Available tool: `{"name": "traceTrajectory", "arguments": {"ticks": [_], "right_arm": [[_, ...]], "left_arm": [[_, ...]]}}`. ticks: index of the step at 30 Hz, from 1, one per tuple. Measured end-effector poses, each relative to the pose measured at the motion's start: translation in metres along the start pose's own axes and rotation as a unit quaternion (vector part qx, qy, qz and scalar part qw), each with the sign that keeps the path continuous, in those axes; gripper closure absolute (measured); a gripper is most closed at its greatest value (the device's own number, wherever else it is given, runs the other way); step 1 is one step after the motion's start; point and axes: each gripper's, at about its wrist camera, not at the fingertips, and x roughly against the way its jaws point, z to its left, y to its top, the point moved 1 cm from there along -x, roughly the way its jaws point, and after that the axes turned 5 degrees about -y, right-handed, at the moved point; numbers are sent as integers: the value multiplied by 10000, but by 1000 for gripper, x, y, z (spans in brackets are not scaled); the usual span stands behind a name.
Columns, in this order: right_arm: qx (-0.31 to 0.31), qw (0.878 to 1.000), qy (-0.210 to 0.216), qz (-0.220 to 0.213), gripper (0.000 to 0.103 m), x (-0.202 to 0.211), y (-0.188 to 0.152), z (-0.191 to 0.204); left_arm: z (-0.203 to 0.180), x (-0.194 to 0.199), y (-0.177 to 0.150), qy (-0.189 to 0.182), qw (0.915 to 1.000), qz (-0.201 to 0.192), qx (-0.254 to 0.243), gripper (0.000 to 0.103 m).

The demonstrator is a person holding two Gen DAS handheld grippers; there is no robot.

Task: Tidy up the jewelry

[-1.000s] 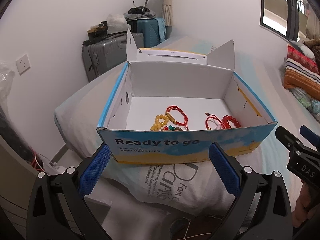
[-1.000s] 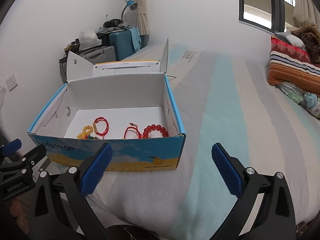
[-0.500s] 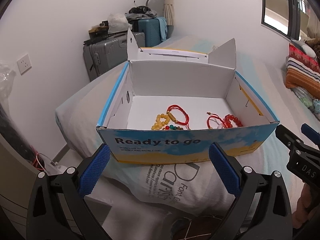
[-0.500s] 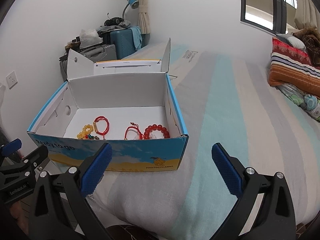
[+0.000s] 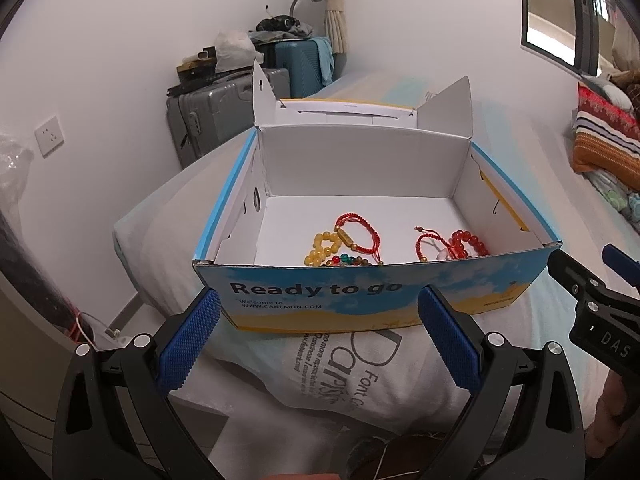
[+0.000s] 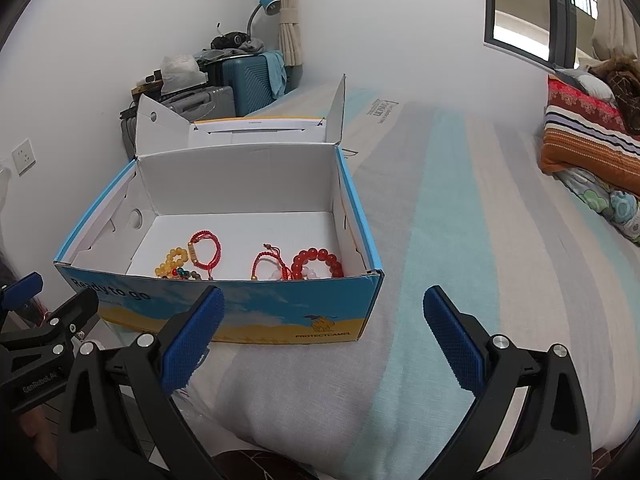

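Two tongs, left tongs (image 5: 318, 334) and right tongs (image 6: 322, 334), are hovering spread wide and empty before the box (image 5: 372, 296); bracelets (image 5: 352, 240) lying at twelve o'clock probably need reaching next.

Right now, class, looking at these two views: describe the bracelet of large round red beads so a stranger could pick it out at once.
Find the open blue-and-yellow cardboard box printed "Ready to go" on the striped bed. Inside, look along the front wall to the right-hand corner. The bracelet of large round red beads lies there, right of a thin red cord bracelet; its beads are big, glossy and all red, unlike the yellow bead bracelet further left.
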Motion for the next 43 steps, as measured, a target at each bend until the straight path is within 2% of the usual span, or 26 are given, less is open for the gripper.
{"name": "traceTrajectory", "arguments": {"ticks": [43], "right_arm": [[32, 10000, 54, 44, 7, -5, 1, 10]], "left_arm": [[3, -3, 9, -203, 9993, 146, 268, 6]]}}
